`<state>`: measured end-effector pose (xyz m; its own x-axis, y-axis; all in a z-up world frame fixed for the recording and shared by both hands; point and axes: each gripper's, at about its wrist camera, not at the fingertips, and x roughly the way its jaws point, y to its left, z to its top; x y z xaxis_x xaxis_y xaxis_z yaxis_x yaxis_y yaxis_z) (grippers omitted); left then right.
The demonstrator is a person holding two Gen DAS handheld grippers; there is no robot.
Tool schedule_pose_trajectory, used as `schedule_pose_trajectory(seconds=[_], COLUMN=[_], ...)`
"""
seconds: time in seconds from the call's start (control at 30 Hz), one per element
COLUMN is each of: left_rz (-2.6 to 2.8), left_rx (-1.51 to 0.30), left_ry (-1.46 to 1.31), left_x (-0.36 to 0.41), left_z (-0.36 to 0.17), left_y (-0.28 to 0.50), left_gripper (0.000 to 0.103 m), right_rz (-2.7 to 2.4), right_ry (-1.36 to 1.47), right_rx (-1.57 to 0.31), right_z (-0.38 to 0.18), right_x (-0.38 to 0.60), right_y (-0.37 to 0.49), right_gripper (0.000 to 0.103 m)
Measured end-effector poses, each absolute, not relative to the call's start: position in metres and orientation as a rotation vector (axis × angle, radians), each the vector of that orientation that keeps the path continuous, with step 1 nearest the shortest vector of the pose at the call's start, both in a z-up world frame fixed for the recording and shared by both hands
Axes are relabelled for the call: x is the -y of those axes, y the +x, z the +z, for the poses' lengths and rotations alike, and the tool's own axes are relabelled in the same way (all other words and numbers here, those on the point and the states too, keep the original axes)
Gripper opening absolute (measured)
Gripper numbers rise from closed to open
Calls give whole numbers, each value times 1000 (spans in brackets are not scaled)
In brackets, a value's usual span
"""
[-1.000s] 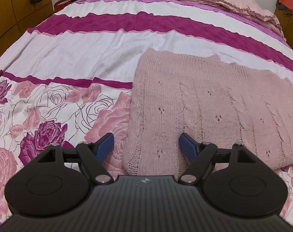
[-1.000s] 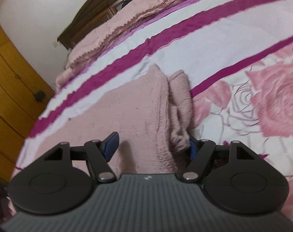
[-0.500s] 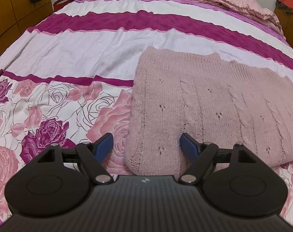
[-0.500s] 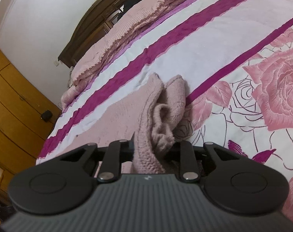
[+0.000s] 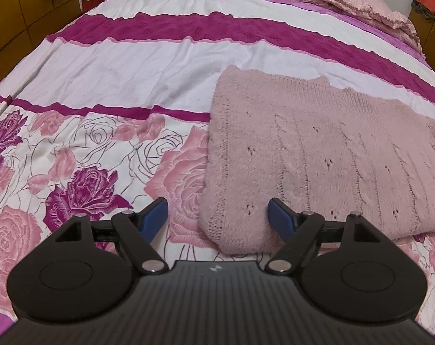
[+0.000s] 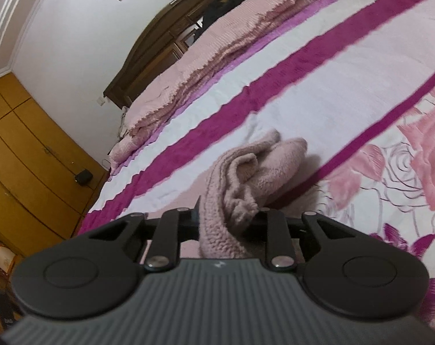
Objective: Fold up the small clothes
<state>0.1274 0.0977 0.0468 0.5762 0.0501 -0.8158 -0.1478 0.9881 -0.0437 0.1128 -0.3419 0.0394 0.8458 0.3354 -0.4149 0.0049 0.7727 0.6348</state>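
Right wrist view: the right gripper (image 6: 226,218) is clamped on a bunched edge of the pink knitted sweater (image 6: 254,178), lifting it off the bedspread (image 6: 318,92), likely to carry it over for a fold. The left gripper (image 5: 217,215) hangs with jaws apart astride the sweater's near corner (image 5: 234,230), seemingly ready to pin it. The knit looks soft, thick and eyelet-patterned.
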Motion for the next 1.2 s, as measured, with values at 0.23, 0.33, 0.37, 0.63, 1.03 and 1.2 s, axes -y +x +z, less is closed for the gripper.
schedule_pose_trajectory(seconds=[0.23,0.33,0.37,0.63,1.03,1.2], left_rz=[130,134,134,132,140,163], left_rx=[-950,-952,-952,-942,-908,-901], left_ry=[-100,-102,-104,-100,-112,-138], left_x=[-104,-108,-109,-118,-141,-159], left_z=[50,50,50,53,59,58], left_y=[122,121,121,122,111,102], left_gripper=[82,82,82,82,82,82], right_rz=[200,211,214,260,385,443], right_ry=[610,591,586,561,489,431], right_rx=[-521,-507,-503,-462,-445,-498], right_z=[57,64,67,97,137,128], right_x=[324,318,314,281,184,130], right_y=[118,117,119,123,135,145], right_gripper=[26,26,25,25,24,24])
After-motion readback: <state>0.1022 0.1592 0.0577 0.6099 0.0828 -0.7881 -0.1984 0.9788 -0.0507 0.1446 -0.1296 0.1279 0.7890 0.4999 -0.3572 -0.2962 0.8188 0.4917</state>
